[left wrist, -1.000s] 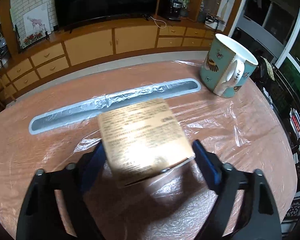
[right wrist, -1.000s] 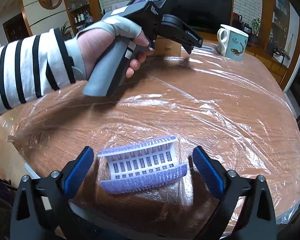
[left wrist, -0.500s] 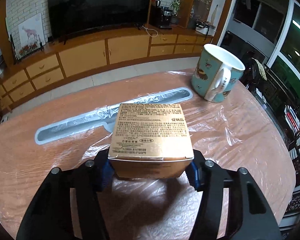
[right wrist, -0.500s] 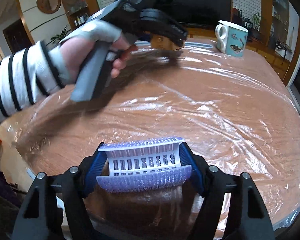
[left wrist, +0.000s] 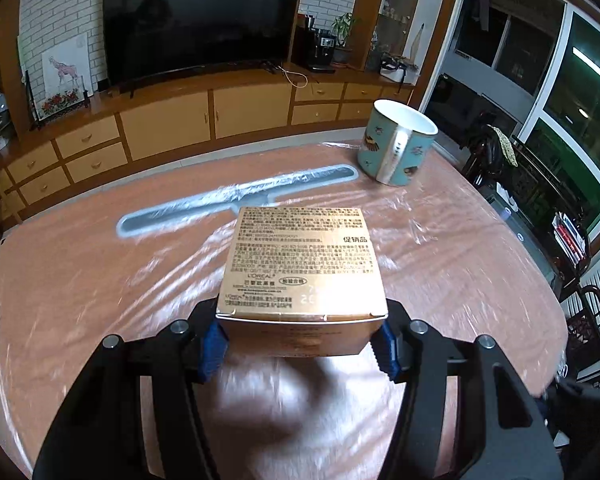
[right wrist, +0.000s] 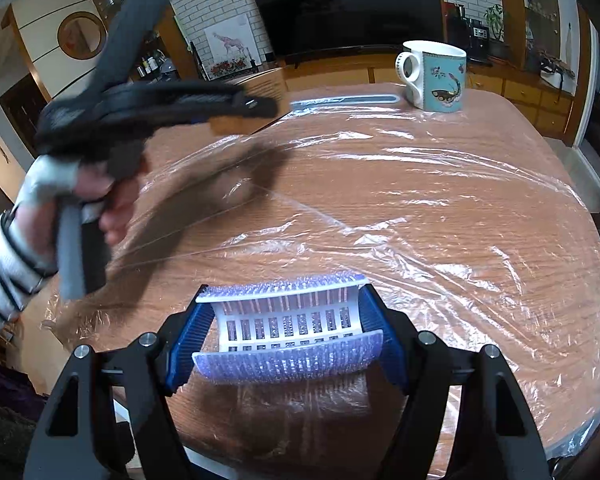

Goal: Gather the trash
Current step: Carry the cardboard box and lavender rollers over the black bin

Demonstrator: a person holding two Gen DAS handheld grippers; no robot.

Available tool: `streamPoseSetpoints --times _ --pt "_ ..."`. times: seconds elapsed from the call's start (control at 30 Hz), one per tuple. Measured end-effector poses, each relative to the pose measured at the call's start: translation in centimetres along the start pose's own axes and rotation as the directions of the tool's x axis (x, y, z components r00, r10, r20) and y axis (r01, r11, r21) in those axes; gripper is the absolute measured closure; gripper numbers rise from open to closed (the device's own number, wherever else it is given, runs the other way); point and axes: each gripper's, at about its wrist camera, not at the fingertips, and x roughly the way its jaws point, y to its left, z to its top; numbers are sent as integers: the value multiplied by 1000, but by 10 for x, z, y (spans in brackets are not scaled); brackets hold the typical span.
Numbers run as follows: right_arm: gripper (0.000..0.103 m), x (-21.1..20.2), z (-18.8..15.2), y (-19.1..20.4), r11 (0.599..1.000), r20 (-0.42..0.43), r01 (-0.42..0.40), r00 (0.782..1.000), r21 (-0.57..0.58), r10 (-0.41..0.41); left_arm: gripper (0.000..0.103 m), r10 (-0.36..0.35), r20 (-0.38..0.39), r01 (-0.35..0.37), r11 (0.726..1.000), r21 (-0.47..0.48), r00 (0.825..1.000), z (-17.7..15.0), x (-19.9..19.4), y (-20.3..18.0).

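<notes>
Left gripper point(left wrist: 302, 346): blue fingers point(left wrist: 214, 346) closed on a gold box point(left wrist: 302, 264), 1 pad on each side wall, printed face up. The box is off the table point(left wrist: 80, 280); a blurred shadow lies on the plastic film point(left wrist: 440, 240) under it. Right gripper point(right wrist: 284, 344): fingers point(right wrist: 190, 340) clamped on the 2 ends of a white and lilac bristled piece point(right wrist: 286, 334), slotted along its middle, held just over the near table edge. Both pairs of fingers have just been closing, each with its item between them. From the right wrist view the left gripper shows blurred at upper left, held by a hand point(right wrist: 100, 196) with a striped sleeve point(right wrist: 0, 280), the box only a brown smear at its tip. Mug point(left wrist: 398, 144), teal with bird print, stands upright at the far side of the table, apart from both grippers. A long grey slot point(left wrist: 236, 200) lies under the film between mug and box.
</notes>
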Motion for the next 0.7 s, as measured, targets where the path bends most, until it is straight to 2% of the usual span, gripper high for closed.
streamPoseSetpoints --times 0.7 --pt "31 -13 4 13 993 -7 -51 999 -107 51 44 48 -2 -48 996 -71 999 -104 -85 -14"
